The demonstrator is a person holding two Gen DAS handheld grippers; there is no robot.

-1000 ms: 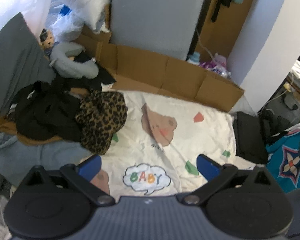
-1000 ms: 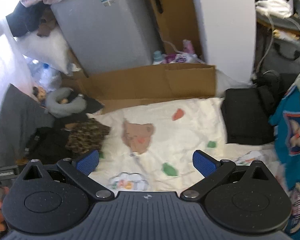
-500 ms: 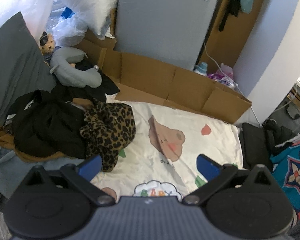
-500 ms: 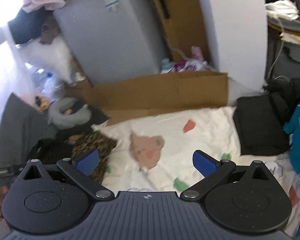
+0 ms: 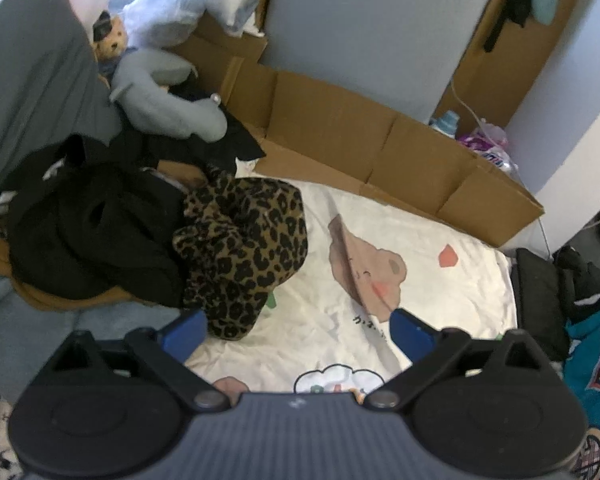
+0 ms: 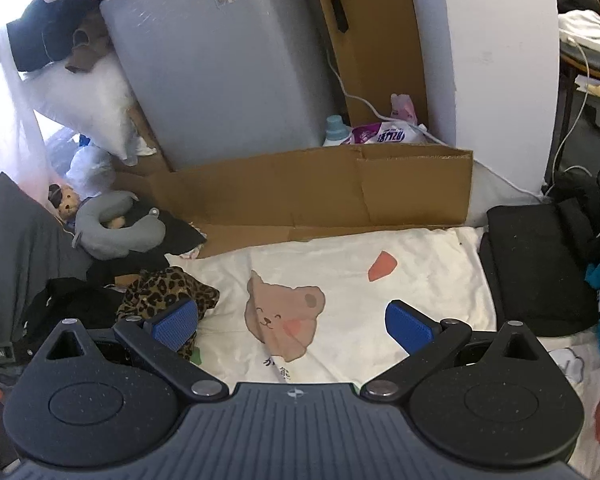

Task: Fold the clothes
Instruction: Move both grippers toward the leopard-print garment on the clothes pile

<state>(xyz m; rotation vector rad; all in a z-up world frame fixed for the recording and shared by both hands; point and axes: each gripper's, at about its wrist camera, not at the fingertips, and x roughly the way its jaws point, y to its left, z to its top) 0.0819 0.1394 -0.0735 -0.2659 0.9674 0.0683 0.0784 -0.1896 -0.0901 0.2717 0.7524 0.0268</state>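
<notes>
Approach to the first garment. Unfolded clothes lie heaped at the left edge of a cream sheet (image 5: pixel 428 292) printed with a bear: a crumpled leopard-print garment (image 5: pixel 244 252) on top and nearest the open sheet, a black garment (image 5: pixel 96 236) beside it, both overlapping brown and grey cloth beneath. A folded black piece (image 6: pixel 536 268) lies at the sheet's right edge. The left gripper (image 5: pixel 296 330) points steeply down at the leopard-print garment; its jaws stand wide and are beginning to close, with only the garment's lower edge just beside the left pad and nothing pressed between them. The right gripper (image 6: pixel 292 322) is spread wide and empty over the bear print. By appearance the step in hand is selecting and reaching, with no fold begun. The next move calls for pinching an edge of the leopard-print garment alone, lifting it clear of the black garment, and spreading it flat on the bare sheet.
</notes>
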